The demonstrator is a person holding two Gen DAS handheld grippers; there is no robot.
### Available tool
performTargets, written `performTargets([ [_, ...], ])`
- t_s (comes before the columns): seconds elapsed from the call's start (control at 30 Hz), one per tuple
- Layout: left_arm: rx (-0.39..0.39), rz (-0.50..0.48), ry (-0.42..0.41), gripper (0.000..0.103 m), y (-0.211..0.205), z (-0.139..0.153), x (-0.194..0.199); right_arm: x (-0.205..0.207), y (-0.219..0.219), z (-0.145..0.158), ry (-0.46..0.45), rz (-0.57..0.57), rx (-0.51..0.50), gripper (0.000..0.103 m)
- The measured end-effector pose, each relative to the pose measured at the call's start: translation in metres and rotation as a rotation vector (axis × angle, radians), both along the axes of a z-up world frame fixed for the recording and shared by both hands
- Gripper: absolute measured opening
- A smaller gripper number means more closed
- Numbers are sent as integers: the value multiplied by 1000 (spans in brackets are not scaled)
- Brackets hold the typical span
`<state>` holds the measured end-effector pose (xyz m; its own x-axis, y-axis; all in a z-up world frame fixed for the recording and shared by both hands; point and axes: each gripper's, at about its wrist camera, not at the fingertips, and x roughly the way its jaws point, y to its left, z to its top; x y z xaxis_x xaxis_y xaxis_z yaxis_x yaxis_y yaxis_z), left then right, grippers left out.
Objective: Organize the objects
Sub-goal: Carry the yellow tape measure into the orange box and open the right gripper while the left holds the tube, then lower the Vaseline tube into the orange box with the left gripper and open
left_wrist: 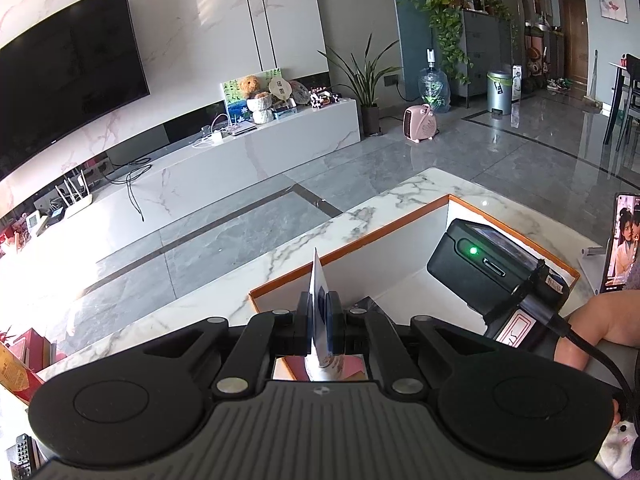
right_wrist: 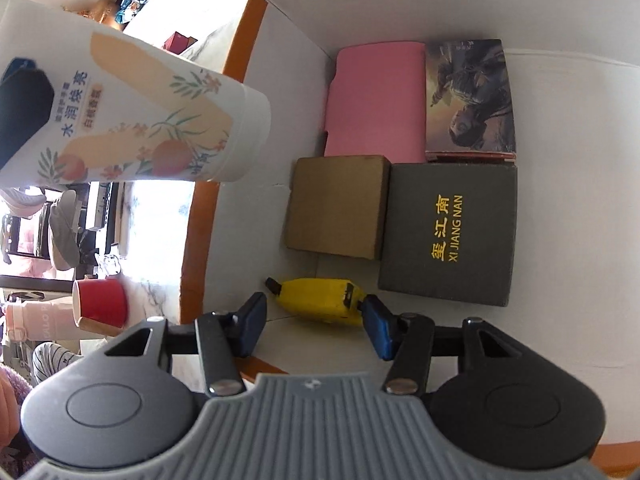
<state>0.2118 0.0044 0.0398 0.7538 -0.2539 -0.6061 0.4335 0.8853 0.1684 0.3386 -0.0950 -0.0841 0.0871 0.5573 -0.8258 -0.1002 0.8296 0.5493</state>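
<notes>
The left claw [left_wrist: 319, 312] is pinching a white tube [left_wrist: 318, 280] above the orange-rimmed box [left_wrist: 404, 216] on the table [left_wrist: 280, 256]. The right claw [right_wrist: 314, 322] hangs spread over the yellow banana toy [right_wrist: 320, 300] lying inside the box; best to lower squarely until both pads flank the toy before squeezing

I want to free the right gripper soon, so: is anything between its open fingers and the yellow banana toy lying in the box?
Nothing visible is in the way. The right gripper is open just above the banana toy on the bare white floor of the box. The brown carton and grey box lie beyond it.
</notes>
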Motion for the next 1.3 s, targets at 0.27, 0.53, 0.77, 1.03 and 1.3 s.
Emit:
performTargets([
  [0.27, -26, -11, 5, 8, 4, -5, 3, 3, -5, 14, -98, 79, -86, 54],
  [0.53, -58, -17, 9, 8, 8, -12, 12, 13, -12, 10, -115, 138, -115, 28],
  [0.77, -80, -21, 1, 8, 11, -18, 18, 23, 9, 8, -117, 223, -129, 16],
  [1.03, -93, -37, 13, 8, 12, -22, 22, 26, 11, 2, -100, 231, -158, 10],
  [1.3, -144, -79, 87, 8, 13, -18, 18, 14, -26, 21, -215, 134, -203, 12],
])
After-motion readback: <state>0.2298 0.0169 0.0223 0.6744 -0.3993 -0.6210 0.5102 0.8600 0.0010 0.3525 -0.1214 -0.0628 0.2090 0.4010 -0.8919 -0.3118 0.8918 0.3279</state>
